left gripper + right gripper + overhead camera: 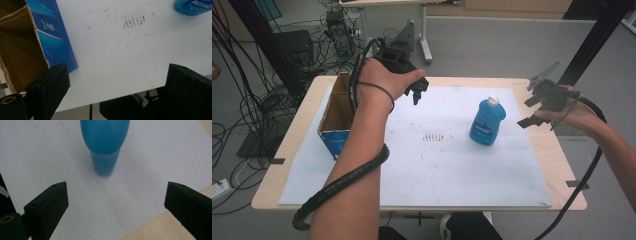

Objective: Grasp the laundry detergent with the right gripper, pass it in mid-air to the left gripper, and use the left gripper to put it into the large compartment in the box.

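Forearms: both come in from bottom of high view, cables trailing; left one crosses over front-left of sheet.
Left gripper (416,91): held above sheet's far-left part, just right of box; jaws wide apart, nothing btwn them, pointing down.
Right gripper (532,111): at table's right edge, right of bottle, apart from it; jaws spread wide, empty. No earlier shot to compare.
Bottle (487,121): blue, white cap, upright on sheet right of centre; label faces camera. In right gripper view it stands ahead of the jaws, centred btwn them but farther off, not touched (105,142). Left gripper view catches its edge at top right (193,6).
Box (337,107): open cardboard carton w/ blue printed side, on left part of sheet, top open, brown inside; torn rim in left gripper view (22,47).
Sheet (432,165): white, covers most of tabletop; brownish smudge marks near centre (434,136), btwn box and bottle.
Table (302,115): light wood, bare strip showing left, right and front of sheet; black tape bits at left and right edges.
In the way: nothing btwn right gripper and bottle; path over sheet open. Box sits well left of bottle, left hand near it.
Around: tangle of cables and gear on floor at left and far side; dark stand legs at both sides; shoe under table's front edge.
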Available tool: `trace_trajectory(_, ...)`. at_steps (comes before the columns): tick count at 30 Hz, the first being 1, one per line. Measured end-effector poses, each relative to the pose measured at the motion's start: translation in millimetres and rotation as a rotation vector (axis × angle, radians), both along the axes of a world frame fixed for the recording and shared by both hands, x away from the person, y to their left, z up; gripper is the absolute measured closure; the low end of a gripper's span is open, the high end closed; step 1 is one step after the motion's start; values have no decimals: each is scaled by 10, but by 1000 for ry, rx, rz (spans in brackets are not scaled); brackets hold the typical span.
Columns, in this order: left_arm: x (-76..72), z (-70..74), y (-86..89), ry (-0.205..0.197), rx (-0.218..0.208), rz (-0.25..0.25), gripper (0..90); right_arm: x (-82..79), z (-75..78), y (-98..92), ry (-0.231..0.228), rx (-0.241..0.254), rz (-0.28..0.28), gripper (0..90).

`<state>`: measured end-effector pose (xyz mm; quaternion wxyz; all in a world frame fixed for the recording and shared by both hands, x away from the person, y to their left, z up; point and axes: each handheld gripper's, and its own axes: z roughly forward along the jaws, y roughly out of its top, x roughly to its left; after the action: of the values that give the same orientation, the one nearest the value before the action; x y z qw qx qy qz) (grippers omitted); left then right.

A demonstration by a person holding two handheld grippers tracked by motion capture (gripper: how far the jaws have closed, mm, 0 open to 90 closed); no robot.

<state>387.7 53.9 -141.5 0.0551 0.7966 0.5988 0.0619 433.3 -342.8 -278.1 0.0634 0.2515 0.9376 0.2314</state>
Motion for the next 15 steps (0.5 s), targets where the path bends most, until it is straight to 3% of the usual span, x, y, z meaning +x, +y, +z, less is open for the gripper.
trace_trajectory(4, 7, -11, -6, -1, 1, -3, 61, -20, -95, 1, 4, 21, -8, 63)
trace_trajectory(6, 13, -13, -7, 2, 0, -5, 61, -38, -182, 23, 6, 56, -20, 63)
trace_trajectory(15, 31, -58, 13, 5, 0, -1, 61, -54, -406, 112, 6, 102, -26, 53)
